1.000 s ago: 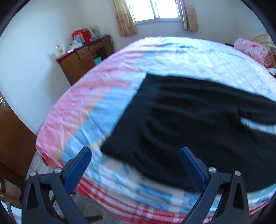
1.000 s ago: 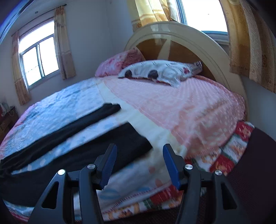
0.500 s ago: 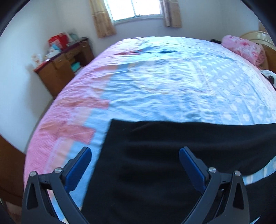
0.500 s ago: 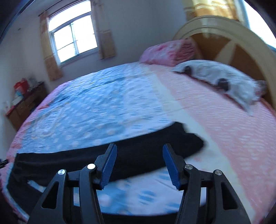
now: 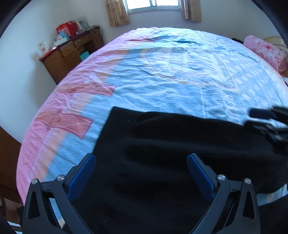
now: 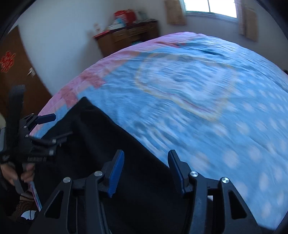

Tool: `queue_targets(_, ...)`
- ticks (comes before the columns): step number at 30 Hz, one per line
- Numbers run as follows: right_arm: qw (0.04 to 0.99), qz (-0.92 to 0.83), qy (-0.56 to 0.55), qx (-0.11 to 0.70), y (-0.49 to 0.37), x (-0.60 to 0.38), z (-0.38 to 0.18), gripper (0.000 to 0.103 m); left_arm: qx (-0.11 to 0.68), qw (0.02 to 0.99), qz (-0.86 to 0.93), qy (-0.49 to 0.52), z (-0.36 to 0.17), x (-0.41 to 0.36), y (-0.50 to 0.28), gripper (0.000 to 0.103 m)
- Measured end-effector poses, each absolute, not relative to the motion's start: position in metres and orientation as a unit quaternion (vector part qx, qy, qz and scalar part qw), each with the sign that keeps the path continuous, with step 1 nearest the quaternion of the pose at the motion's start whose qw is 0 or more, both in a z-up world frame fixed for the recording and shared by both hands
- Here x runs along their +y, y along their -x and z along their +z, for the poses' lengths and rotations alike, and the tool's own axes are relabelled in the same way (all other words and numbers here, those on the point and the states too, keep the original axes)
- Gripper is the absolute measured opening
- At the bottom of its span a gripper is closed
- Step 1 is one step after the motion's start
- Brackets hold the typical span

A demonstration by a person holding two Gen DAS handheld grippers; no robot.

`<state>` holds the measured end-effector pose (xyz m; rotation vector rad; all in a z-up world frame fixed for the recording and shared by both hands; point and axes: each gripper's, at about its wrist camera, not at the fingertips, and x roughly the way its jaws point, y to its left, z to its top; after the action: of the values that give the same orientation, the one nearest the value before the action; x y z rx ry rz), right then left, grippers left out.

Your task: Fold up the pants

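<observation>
**Both grippers over black pants on the bed, nothing gripped**

Black pants point(image 5: 162, 162) lie spread flat on the bedspread point(image 5: 171, 75), filling the lower half of the left wrist frame. One straight edge and its corner sit left of centre, next to the pink patchwork border. In the right wrist frame the pants point(image 6: 108, 153) run as a dark band from left of centre down to the bottom centre; the blue dotted fabric to the right of them is blurred.

Left gripper point(image 5: 141, 162): jaws spread wide, blue pads over the black cloth, nothing between them. It also shows at the left edge of the right wrist frame point(image 6: 46, 126), held by a hand point(image 6: 16, 172).

Right gripper point(image 6: 145, 162): jaws parted, narrower than the left, nothing clamped. The pants' edge runs diagonally between the fingers. Contact with the cloth: cannot tell. Its blurred tip enters the left wrist frame at the right edge point(image 5: 266, 118), at the far edge of the pants.

Background: wooden desk point(image 5: 72, 52) with boxes on top in the upper left of the frame, curtained window point(image 5: 153, 3) at top centre, pink pillow point(image 5: 266, 50) in the upper right.
</observation>
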<state>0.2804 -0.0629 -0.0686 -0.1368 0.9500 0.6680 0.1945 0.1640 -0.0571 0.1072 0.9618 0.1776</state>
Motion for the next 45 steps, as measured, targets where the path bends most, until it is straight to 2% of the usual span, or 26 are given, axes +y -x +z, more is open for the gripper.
queue_targets(2, 0.826, 0.329, 0.088, 0.450, -0.288, -0.038, -0.076, 0.043, 0.456, 0.884, 0.084, -0.063, -0.057, 0.168, -0.192, 0.103)
queue_targets(6, 0.804, 0.344, 0.109, 0.472, -0.302, -0.021, -0.094, 0.043, 0.462, 0.883, 0.071, -0.034, -0.061, 0.181, -0.193, 0.103)
queue_targets(9, 0.798, 0.355, 0.138, 0.467, -0.295, -0.012, -0.102, 0.038, 0.468, 0.881, 0.064, -0.018, -0.063, 0.184, -0.196, 0.103)
queue_targets(11, 0.803, 0.347, 0.166, 0.456, -0.288, -0.007, -0.102, 0.010, 0.468, 0.881, 0.063, -0.016, -0.063, 0.184, -0.196, 0.103)
queue_targets(12, 0.803, 0.344, 0.159, 0.460, -0.288, -0.007, -0.101, 0.005, 0.467, 0.882, 0.058, -0.011, -0.061, 0.184, -0.195, 0.103)
queue_targets(19, 0.838, 0.350, 0.154, 0.389, -0.236, -0.009, -0.058, 0.005, 0.449, 0.893, 0.012, 0.044, -0.041, 0.187, -0.176, 0.103)
queue_targets(22, 0.845, 0.362, 0.191, 0.344, -0.196, -0.004, -0.048, 0.005, 0.438, 0.896, -0.018, 0.068, -0.033, 0.185, -0.168, 0.103)
queue_targets(31, 0.844, 0.358, 0.310, 0.252, -0.111, 0.018, -0.067, 0.005, 0.486, 0.862, -0.056, 0.134, -0.050, 0.179, -0.186, 0.103)
queue_targets(39, 0.820, 0.344, 0.412, 0.199, -0.071, 0.033, -0.091, 0.005, 0.521, 0.845, -0.012, 0.123, -0.063, 0.184, -0.207, 0.103)
queue_targets(41, 0.814, 0.344, 0.425, 0.194, -0.065, 0.035, -0.096, 0.005, 0.518, 0.848, 0.010, 0.117, -0.067, 0.189, -0.205, 0.099)
queue_targets(43, 0.813, 0.347, 0.423, 0.196, -0.062, 0.035, -0.099, 0.005, 0.507, 0.854, 0.030, 0.111, -0.071, 0.194, -0.200, 0.070)
queue_targets(44, 0.815, 0.348, 0.421, 0.197, -0.061, 0.033, -0.101, 0.005, 0.504, 0.854, 0.028, 0.123, -0.074, 0.198, -0.196, 0.064)
queue_targets(45, 0.817, 0.345, 0.418, 0.195, -0.059, 0.032, -0.101, 0.005, 0.502, 0.853, 0.023, 0.139, -0.076, 0.202, -0.192, 0.051)
